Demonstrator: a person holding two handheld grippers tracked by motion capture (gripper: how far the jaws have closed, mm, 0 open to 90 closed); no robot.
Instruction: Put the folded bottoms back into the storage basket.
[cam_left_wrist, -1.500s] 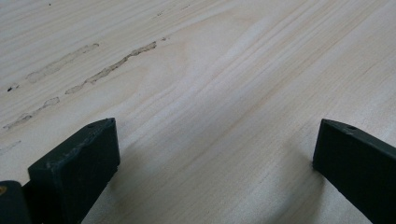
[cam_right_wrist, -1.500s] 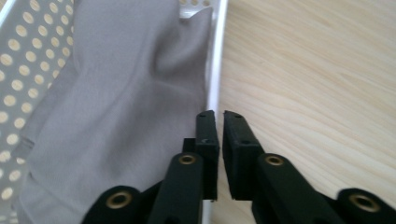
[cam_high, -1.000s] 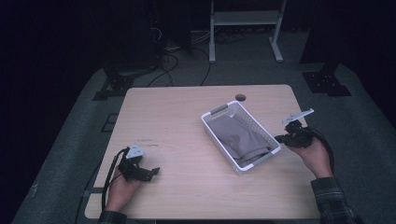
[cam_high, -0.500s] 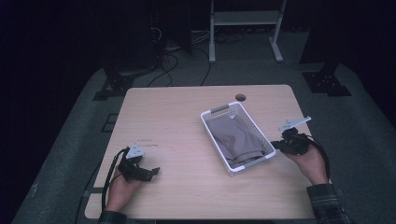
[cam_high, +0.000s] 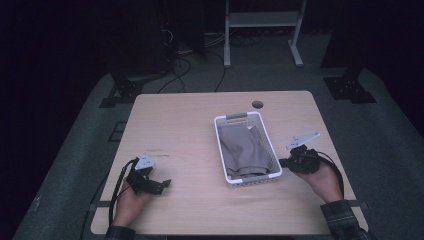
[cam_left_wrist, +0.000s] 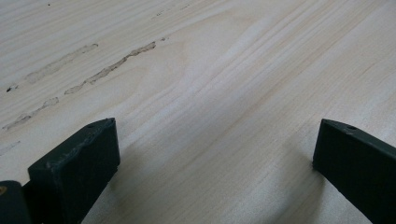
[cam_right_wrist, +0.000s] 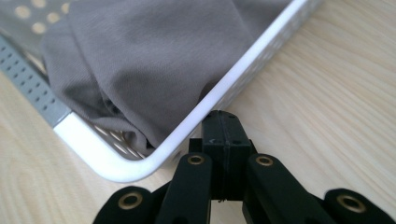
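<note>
Now the wooden surface (cam_high: 200, 125) carries a white perforated basket (cam_high: 266, 142) with a grey cloth (cam_high: 245, 150) lying inside. My right tongs (cam_right_wrist: 222, 123), pressed together, touch the basket's outer wall near its corner. My left tongs (cam_left_wrist: 212, 158) rest spread, well apart from it.

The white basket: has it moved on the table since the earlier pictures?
Yes. The white basket has turned: its near end swung leftward, away from the table's right edge, pushed by the shut right gripper.
</note>
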